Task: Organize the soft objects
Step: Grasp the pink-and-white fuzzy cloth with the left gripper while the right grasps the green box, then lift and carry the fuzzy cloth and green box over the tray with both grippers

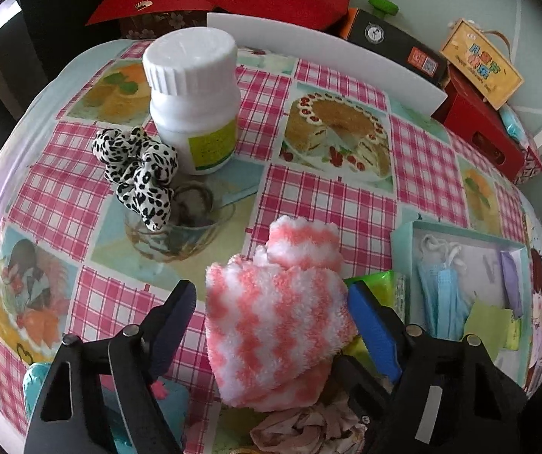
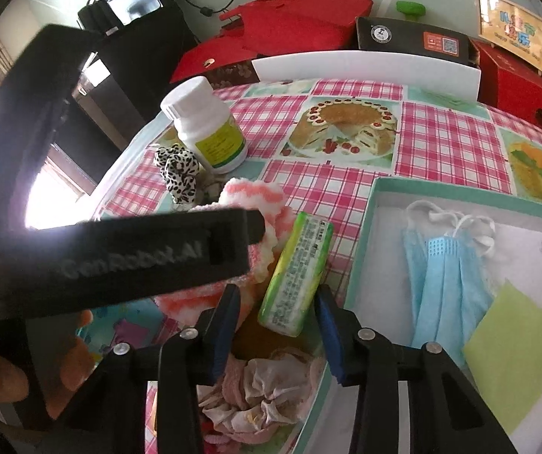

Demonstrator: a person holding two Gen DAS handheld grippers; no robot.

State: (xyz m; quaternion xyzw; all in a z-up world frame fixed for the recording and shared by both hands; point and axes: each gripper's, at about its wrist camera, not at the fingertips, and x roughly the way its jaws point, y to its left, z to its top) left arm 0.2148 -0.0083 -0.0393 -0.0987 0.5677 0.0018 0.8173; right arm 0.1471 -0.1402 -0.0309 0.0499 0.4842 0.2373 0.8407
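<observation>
A fluffy pink-and-white striped sock lies on the checked tablecloth between the fingers of my left gripper, whose jaws stand wide and open around it. The sock also shows in the right wrist view, partly behind the left gripper's body. My right gripper is open, its fingers either side of a green tissue pack. A crumpled pink cloth lies below it. A leopard-print scrunchie hangs on a glass bowl.
A white pill bottle stands behind the scrunchie. A teal box at the right holds blue face masks and green paper. A white board, red boxes and a black box line the table's far edge.
</observation>
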